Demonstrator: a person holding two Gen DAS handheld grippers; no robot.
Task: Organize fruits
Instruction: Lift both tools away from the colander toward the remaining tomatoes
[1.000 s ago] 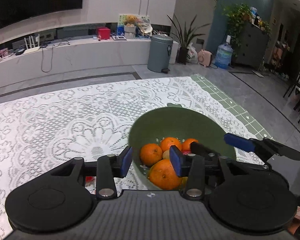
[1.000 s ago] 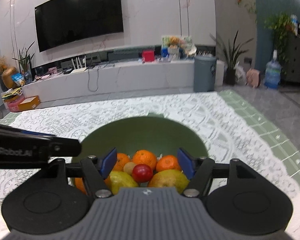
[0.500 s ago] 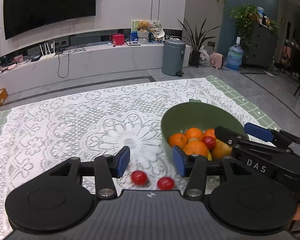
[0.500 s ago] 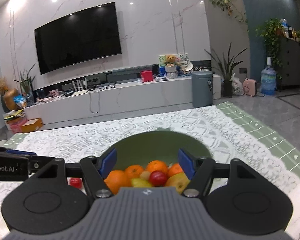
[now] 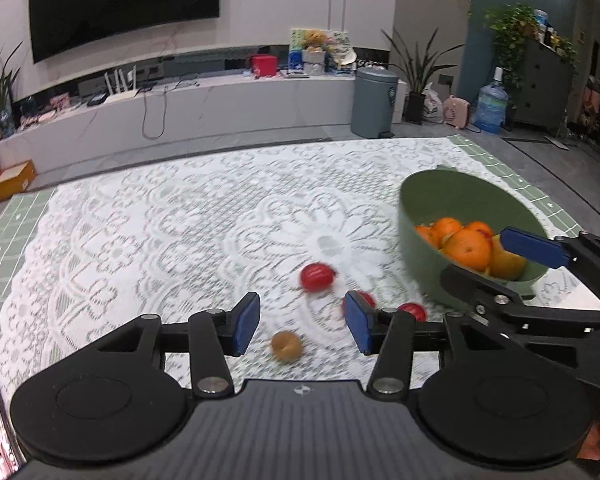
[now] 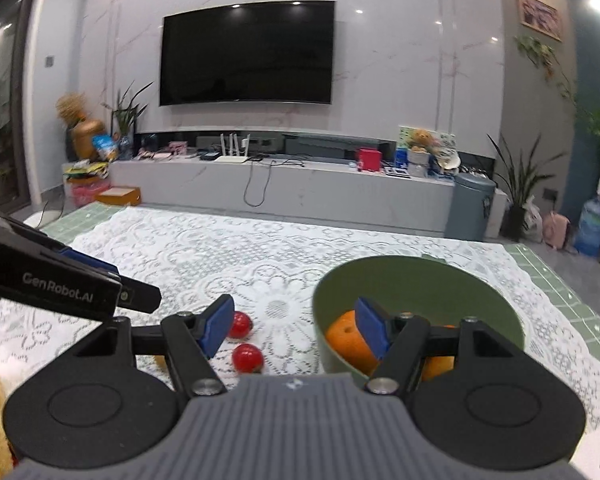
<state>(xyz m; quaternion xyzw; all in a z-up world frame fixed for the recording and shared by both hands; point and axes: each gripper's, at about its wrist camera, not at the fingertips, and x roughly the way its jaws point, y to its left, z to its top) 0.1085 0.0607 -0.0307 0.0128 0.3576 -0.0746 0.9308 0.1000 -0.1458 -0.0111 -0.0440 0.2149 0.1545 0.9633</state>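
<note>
Three small red fruits lie loose on the lace cloth (image 5: 148, 240) that covers the bench, just left of a green bowl (image 5: 420, 240). In the left wrist view one red fruit (image 5: 317, 277) sits farthest out on the big flower pattern, a second (image 5: 365, 299) shows partly behind the blue pad of one finger, and a third (image 5: 414, 311) lies close to the bowl's foot. One small tan-brown fruit (image 5: 286, 346) rests nearest the camera, apart from the red ones. The bowl holds several oranges (image 5: 468, 247) with a yellowish fruit (image 5: 508, 262) at their right side.

The left gripper (image 5: 302, 322) hovers above the cloth with its fingers (image 5: 247, 322) set moderately apart and nothing between the pads; the tan fruit lies on the cloth below the gap and looks untouched. The right gripper (image 5: 540, 252) reaches in from the right side of that view, over the near rim of the bowl.

From the right wrist view, the right gripper (image 6: 296, 326) also has its fingers (image 6: 219, 323) parted about halfway and holds nothing. One pad stands in front of an orange (image 6: 342, 338) inside the bowl (image 6: 500, 308), the other over the cloth beside two of the red fruits (image 6: 247, 357). The left gripper (image 6: 72, 286) enters from the left edge there, above the cloth.
</note>
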